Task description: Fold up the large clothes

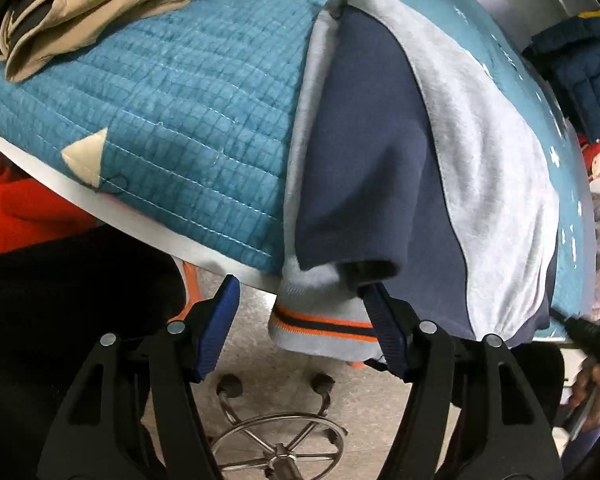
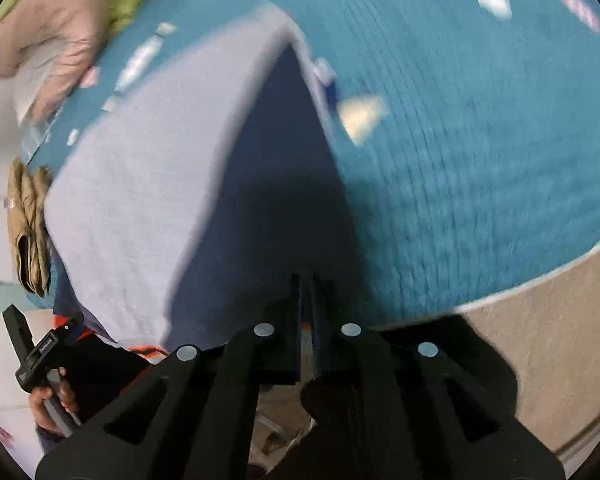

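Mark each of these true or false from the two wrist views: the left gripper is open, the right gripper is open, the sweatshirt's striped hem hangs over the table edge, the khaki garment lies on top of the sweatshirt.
1. The left gripper is open. True: its blue pads stand wide apart at the hem.
2. The right gripper is open. False: its fingers are shut on the sweatshirt, pinching the navy fabric.
3. The orange-striped hem hangs over the edge of the table. True: it droops below the blue quilted cover.
4. The khaki garment lies on top of the sweatshirt. False: it sits apart, on the quilted cover at the far left.
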### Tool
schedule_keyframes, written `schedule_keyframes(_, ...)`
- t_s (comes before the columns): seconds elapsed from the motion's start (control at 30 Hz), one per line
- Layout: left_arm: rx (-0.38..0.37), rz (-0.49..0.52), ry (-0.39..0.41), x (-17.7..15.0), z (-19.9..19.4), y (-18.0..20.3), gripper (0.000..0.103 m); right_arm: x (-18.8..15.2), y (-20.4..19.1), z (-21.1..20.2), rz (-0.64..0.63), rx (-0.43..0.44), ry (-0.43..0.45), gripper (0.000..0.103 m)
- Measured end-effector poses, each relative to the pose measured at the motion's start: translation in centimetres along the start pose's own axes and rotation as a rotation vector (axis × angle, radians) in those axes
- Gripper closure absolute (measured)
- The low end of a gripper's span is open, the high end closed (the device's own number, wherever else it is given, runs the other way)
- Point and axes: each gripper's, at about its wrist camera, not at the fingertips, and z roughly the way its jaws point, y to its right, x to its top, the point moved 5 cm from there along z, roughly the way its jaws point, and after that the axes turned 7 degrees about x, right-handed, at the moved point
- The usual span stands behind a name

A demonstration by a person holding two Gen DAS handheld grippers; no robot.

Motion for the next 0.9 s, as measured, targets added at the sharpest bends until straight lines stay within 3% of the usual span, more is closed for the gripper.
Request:
schedule_keyframes(0.1,-0.027,0.0,0.024,-0.2,-0.3,-0.6,0.038,1.6,-5.1,-1.0,-0.075,0.13,0.054,0.097)
schedule_keyframes(0.17,-0.055,-0.019,0.031,-0.1,-0.6,-1.0,0.037,2.7,-9.3,-0.3,-0.144,0.173,0.062,0.097)
schedule_keyframes(0.37,-0.11,-0.063,0.068,-0.4,-1.2,-3.1,0.032,6.1,-17.4,4.7,-0.221,0.178,0.081,0.1)
schedule_keyframes(0.5,-0.118,-0.061,0.079,-1.1,-1.4,-3.8,0.026,8.8,-17.9,8.3,-0.178,0.081,0.109,0.1)
schedule_keyframes(0.63,-0.12,-0.097,0.049,-1.0,-0.2,-4.7,0.026,9.6,-15.7,13.4,-0.126,0.044,-0.003,0.103)
schedule_keyframes(0.67,-0.126,-0.107,0.042,-0.8,0.1,-4.7,0.025,9.7,-15.1,14.2,-0.114,0.069,0.002,0.103)
schedule_keyframes(0.8,-0.135,-0.119,0.033,-0.6,0.9,-4.1,0.022,9.0,-14.9,12.7,-0.083,0.106,-0.001,0.102)
schedule_keyframes(0.9,-0.122,-0.11,0.041,-0.7,1.0,-3.5,0.021,5.5,-14.8,10.5,-0.114,0.128,-0.036,0.1)
